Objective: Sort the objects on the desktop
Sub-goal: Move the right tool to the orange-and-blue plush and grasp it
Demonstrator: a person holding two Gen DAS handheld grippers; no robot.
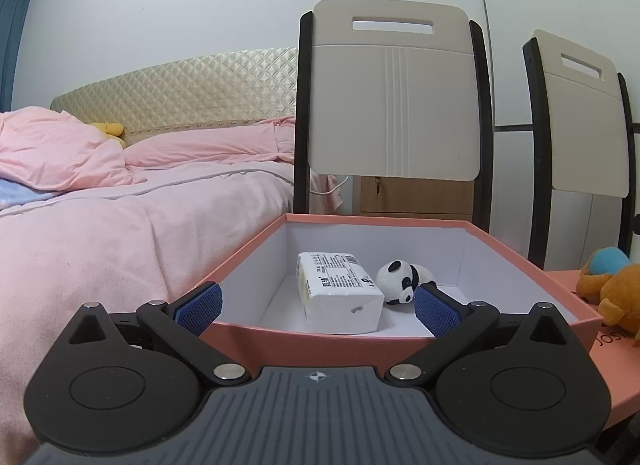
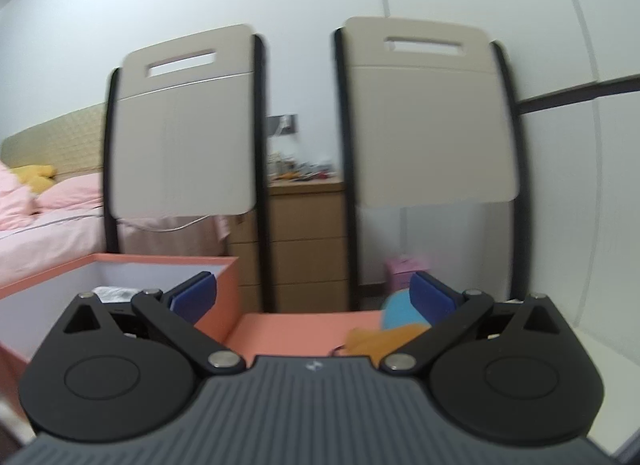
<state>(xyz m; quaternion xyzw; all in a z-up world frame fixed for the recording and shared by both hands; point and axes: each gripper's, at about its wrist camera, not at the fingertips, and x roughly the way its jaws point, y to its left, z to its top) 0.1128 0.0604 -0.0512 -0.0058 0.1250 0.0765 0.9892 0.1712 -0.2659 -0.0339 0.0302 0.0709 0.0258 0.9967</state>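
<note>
A salmon-pink box [image 1: 532, 265] with a white inside holds a white tissue pack [image 1: 340, 297] and a small panda plush [image 1: 404, 281]. My left gripper [image 1: 316, 311] is open and empty, just in front of the box's near wall. An orange and blue plush [image 1: 612, 289] lies on the flat pink lid [image 1: 616, 369] to the right of the box. In the blurred right wrist view my right gripper [image 2: 314, 297] is open and empty above the lid [image 2: 292, 329], with the plush [image 2: 396, 321] by its right finger and the box [image 2: 224, 289] at left.
Two folded beige chairs [image 1: 392, 97] [image 1: 580, 113] lean on the wall behind the box. A bed with pink covers [image 1: 120, 225] lies at the left. A wooden drawer unit [image 2: 308, 241] stands between the chairs.
</note>
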